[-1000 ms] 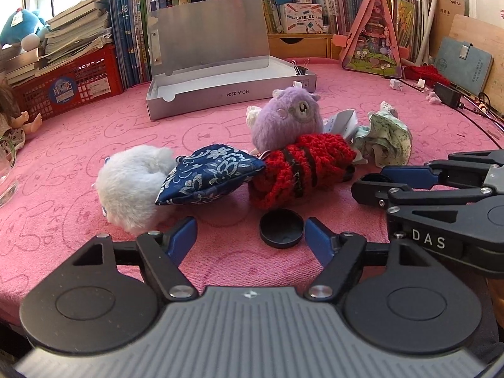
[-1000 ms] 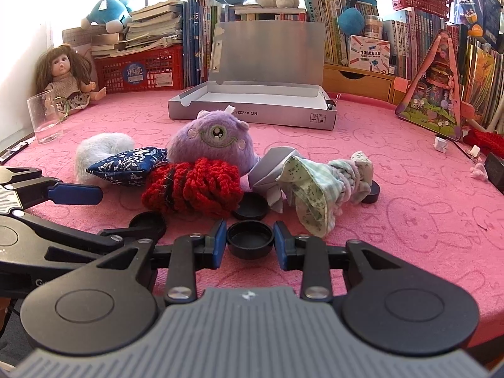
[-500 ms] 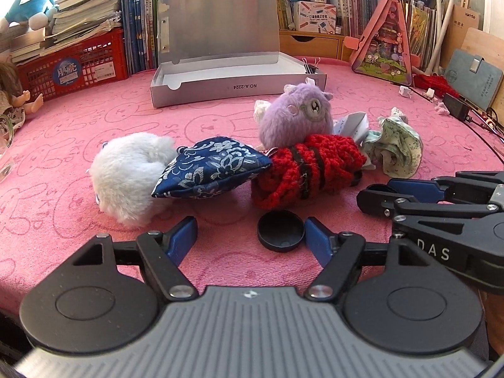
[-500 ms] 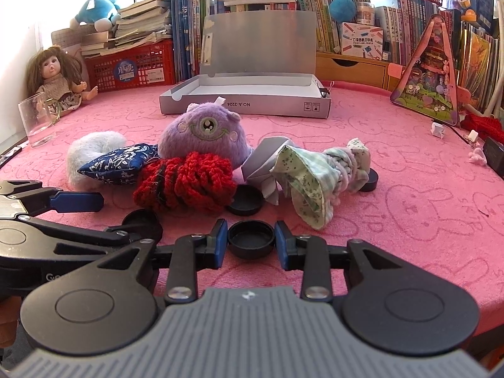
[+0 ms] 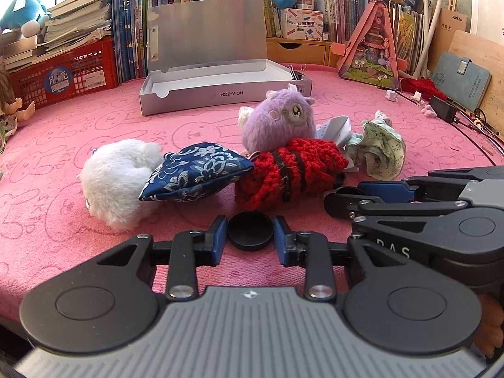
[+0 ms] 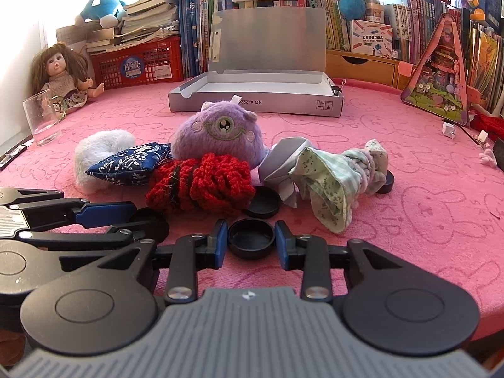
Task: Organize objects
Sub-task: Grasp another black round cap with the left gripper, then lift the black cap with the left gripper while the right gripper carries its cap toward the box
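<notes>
On the pink tablecloth (image 5: 94, 132), a black round cap (image 5: 250, 231) is flanked by the blue pads of the left gripper (image 5: 250, 236), whose jaws are closing and are seen pressed against its sides. A second black cap (image 6: 251, 238), hollow side up, is clamped between the pads of the right gripper (image 6: 251, 241), just in front of the red knitted piece (image 6: 201, 186). Beyond them the purple plush (image 6: 220, 137), the blue floral pouch (image 5: 195, 173) and the white fluffy toy (image 5: 116, 179) are bunched together, well short of the open grey box (image 5: 220, 94).
</notes>
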Tool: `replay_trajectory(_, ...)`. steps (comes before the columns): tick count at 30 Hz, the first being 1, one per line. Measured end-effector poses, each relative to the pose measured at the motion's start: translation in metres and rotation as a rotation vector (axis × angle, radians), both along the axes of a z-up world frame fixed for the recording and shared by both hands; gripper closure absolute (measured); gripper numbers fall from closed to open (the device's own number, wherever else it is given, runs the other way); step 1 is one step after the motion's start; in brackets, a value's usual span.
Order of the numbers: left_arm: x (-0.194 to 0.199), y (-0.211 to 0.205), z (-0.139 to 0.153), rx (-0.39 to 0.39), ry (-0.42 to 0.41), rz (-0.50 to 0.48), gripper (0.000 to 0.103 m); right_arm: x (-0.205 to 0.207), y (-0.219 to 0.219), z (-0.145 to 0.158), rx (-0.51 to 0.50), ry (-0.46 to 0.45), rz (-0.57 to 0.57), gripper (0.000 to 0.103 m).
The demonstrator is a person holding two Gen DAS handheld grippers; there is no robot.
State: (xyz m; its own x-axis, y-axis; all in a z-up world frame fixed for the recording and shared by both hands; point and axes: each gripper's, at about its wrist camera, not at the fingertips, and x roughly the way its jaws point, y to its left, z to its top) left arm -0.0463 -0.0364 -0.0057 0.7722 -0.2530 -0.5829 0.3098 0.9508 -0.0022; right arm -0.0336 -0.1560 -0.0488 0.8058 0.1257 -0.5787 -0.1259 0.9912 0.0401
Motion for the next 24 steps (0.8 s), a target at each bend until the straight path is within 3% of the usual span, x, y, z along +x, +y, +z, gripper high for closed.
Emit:
replay_trajectory(10, 0.0012, 0.0008, -0.0005, 0.002, -0.005, 0.018, 0.062, 0.0005, 0.0005, -0.0012, -0.004, -0.001, -0.017, 0.065)
replay_trajectory(15, 0.0046, 0.0046, -0.0015, 0.005, -0.003, 0.061, 0.041, 0.0008, -0.0017, -0.0012, -0.003, -0.001, -0.03, 0.065)
replay_trajectory(24, 0.0063, 0.0058, -0.0021, 0.004, -0.01, 0.067, 0.041, 0.0022, 0.0002, -0.001, -0.009, 0.004, -0.043, 0.065)
